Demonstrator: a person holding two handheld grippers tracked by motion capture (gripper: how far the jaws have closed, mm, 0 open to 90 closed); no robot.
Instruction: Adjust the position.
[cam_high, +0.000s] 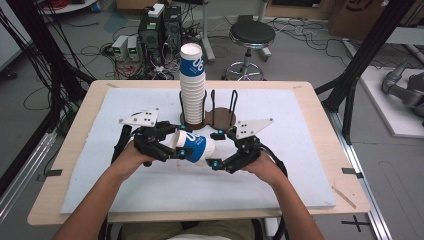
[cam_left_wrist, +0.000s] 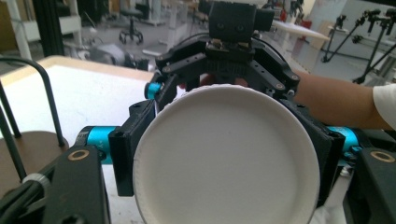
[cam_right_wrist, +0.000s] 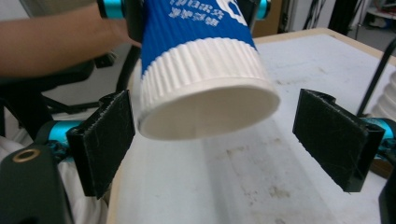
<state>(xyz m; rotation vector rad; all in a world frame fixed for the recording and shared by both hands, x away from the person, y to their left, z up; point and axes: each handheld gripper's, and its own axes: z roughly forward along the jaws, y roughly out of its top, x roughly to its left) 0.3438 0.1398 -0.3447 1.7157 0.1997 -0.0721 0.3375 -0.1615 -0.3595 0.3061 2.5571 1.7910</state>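
White mat (cam_high: 300, 165) covers the table. Cup stack (cam_high: 192, 85) stands upright in a wire holder (cam_high: 220, 112) at the mat's far middle. Just in front of that stack, a single blue-and-white cup (cam_high: 192, 146) lies sideways above the mat. Left gripper (cam_high: 167, 147) clamps its rim end. Right gripper (cam_high: 220, 150) stands wide, jaws either side of the cup's base, pads clear.

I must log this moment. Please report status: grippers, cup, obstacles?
Left gripper shut on cup, held sideways. Right gripper open around cup base, not touching. Cup stack on holder stands behind, apart.
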